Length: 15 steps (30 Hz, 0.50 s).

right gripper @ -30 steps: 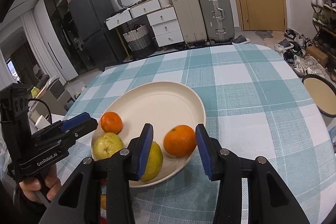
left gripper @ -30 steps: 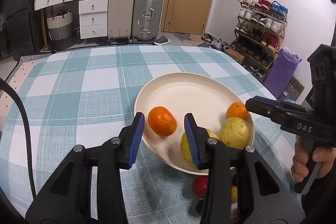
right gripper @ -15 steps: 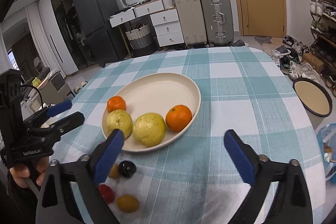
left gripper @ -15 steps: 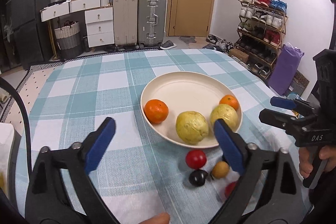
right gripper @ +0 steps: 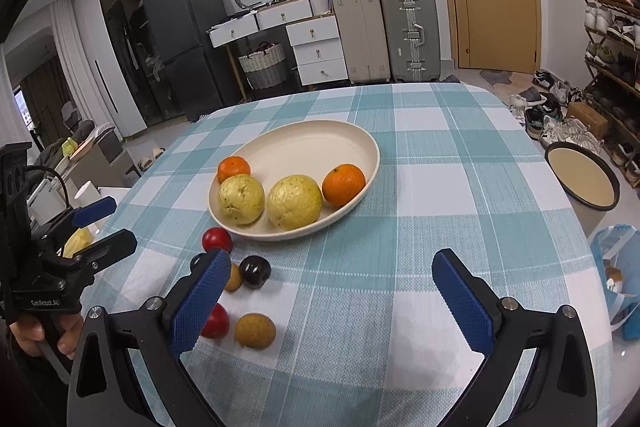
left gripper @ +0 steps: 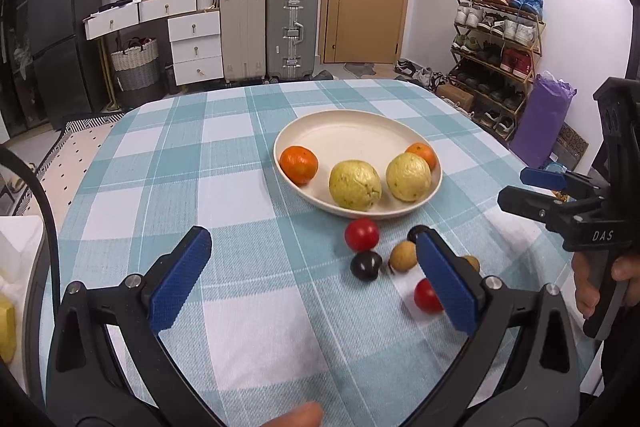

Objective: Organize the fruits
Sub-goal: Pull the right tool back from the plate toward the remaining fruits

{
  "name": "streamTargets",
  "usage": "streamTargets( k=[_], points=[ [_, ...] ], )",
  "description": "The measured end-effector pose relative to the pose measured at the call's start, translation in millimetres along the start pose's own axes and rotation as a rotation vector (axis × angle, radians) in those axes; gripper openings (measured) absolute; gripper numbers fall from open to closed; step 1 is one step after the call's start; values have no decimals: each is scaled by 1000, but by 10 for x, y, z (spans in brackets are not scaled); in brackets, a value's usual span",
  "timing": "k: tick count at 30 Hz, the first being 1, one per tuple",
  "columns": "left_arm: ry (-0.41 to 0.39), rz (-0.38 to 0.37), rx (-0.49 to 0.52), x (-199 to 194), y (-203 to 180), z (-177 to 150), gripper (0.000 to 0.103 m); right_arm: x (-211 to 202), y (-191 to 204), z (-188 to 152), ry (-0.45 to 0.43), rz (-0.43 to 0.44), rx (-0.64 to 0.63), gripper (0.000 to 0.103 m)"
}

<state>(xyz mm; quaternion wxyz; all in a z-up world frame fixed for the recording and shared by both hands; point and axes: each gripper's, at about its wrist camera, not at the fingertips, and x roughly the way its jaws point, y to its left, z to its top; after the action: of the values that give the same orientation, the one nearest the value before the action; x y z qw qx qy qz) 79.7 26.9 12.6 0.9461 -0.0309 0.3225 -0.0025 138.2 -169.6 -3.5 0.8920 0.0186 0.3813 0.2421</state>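
A cream plate [left gripper: 352, 131] [right gripper: 304, 147] on the checked tablecloth holds two oranges [left gripper: 299, 165] [right gripper: 343, 185] and two yellow-green guavas [left gripper: 355, 184] [right gripper: 294, 202]. In front of it on the cloth lie small fruits: red ones [left gripper: 361, 234] [right gripper: 216, 239], dark plums [left gripper: 365, 265] [right gripper: 255, 271] and brown longans [left gripper: 403, 256] [right gripper: 255, 330]. My left gripper [left gripper: 316, 283] is open and empty, held back above the near cloth. My right gripper [right gripper: 332, 303] is open and empty, also near the front edge; the left view shows it from the side [left gripper: 536, 191].
A round tray [right gripper: 582, 177] and a blue bag [right gripper: 616, 267] sit off the table's right side. A shoe rack [left gripper: 496, 39] stands at the right, suitcases [left gripper: 292, 31] and drawers [left gripper: 192, 43] beyond the table's far edge.
Both grippers opened wide and pulled back from the plate toward the near table edge. The orange and guava they were closed around now rest in the plate.
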Motion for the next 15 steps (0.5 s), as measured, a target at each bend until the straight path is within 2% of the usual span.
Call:
streamTargets(
  k=[6,11,15],
  points=[
    [15,3,-1,-91,-55,-88,102,-68,73,-86,28,3,-11,103],
    [33,-1,-17,-118,-106,-171,102,-135,148,-190,48,-36,-67,103],
    [34,-16,-39,-152,-144,-221,102,-151,126,-263,71,-34,-56,103]
  ],
)
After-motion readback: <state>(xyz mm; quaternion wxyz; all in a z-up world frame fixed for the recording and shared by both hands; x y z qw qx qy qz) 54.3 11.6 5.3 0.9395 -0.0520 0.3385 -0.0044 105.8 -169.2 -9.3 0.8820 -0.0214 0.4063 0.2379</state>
